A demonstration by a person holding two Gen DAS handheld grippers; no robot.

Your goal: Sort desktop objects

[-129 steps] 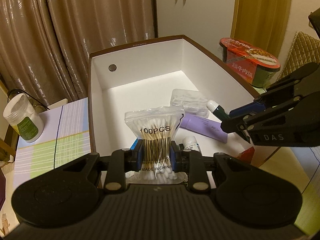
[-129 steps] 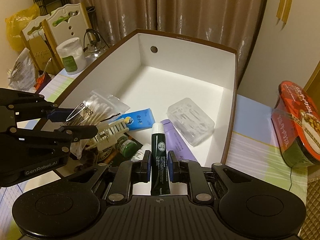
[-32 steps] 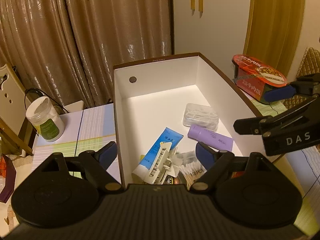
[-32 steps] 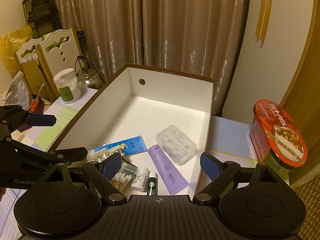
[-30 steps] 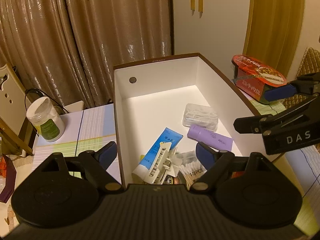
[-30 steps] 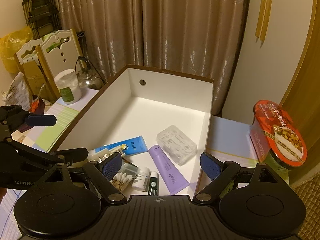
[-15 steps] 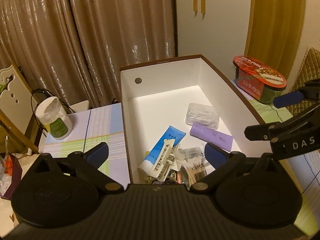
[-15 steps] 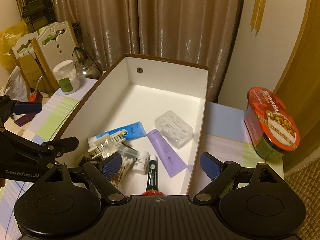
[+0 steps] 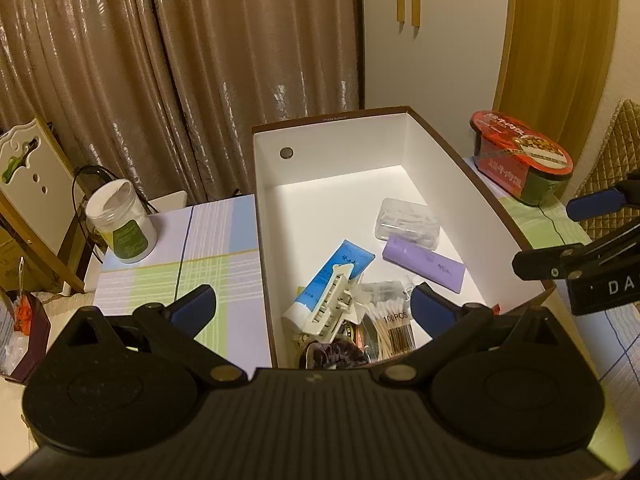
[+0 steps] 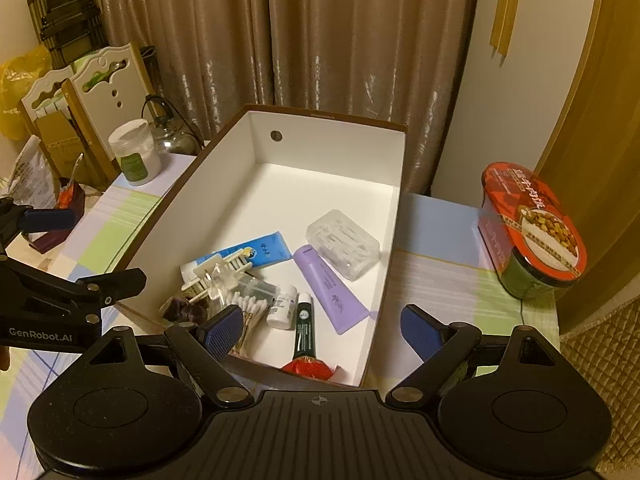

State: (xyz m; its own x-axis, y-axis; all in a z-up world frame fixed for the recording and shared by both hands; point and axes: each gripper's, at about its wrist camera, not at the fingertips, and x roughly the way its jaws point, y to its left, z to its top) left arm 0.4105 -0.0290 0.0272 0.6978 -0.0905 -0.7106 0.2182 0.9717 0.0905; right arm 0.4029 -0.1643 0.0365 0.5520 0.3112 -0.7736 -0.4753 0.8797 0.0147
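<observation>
On my far left a jar (image 9: 122, 227) stands on the tablecloth (image 9: 168, 280), well apart from the box (image 9: 480, 196), and I can't say whether it belongs to the sort. My left gripper (image 9: 313, 309) hangs above the near end of the box, jaws spread wide, nothing between them. Below it the small things lie heaped at the near end: blue tube (image 9: 332, 276), white clip (image 9: 330, 306) across it, swab bag (image 9: 390, 326), something dark and velvety (image 9: 332, 354). Further right in the box lie the purple tube (image 10: 330, 294), clear case (image 10: 343, 244), small white bottle (image 10: 282, 307), dark green tube (image 10: 305, 330) and a red wrapper (image 10: 308, 369) by the near wall. My right gripper (image 10: 322, 328) is likewise wide open and empty, over the box's near right corner. Right of the box the noodle cup (image 10: 534, 232) sits on the cloth. I judge the sorting nearly done; only jar and cup are left outside, if they count.
</observation>
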